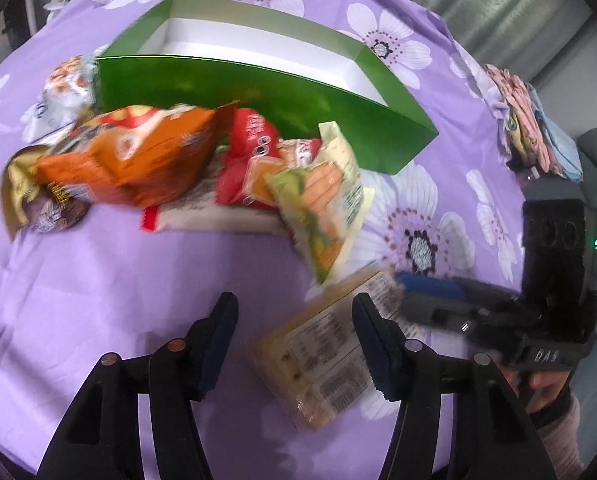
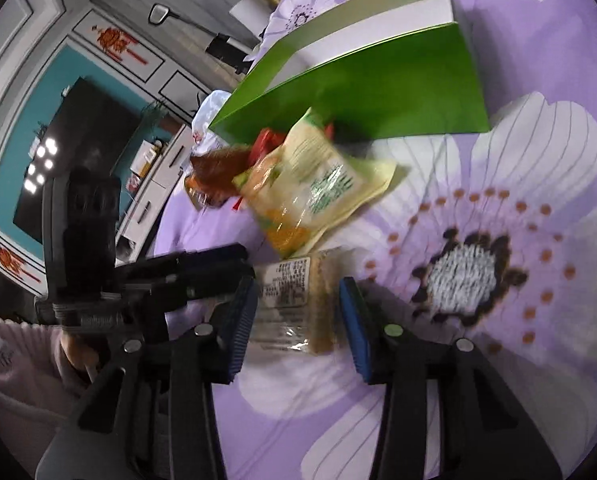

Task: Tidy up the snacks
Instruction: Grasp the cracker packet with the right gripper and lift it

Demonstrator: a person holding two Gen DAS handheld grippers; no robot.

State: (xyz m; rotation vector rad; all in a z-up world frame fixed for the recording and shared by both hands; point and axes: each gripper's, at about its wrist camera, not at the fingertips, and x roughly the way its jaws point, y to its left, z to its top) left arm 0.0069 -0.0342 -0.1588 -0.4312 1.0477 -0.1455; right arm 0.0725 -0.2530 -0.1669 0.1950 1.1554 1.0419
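The green cardboard box [image 1: 258, 92] on the purple flowered bedsheet [image 1: 98, 300] is empty; snack bags lie before it. Right tool [image 2: 298, 316] and left tool [image 1: 294, 344], half-open, straddle the clear cracker packet [image 2: 294, 300] without gripping.

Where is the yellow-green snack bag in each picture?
Left wrist view: the yellow-green bag sits right of centre, at the right end of the snack pile.
Right wrist view: the same bag is near the centre, above the jaws.
Shared landmark: the green box stands just behind it.
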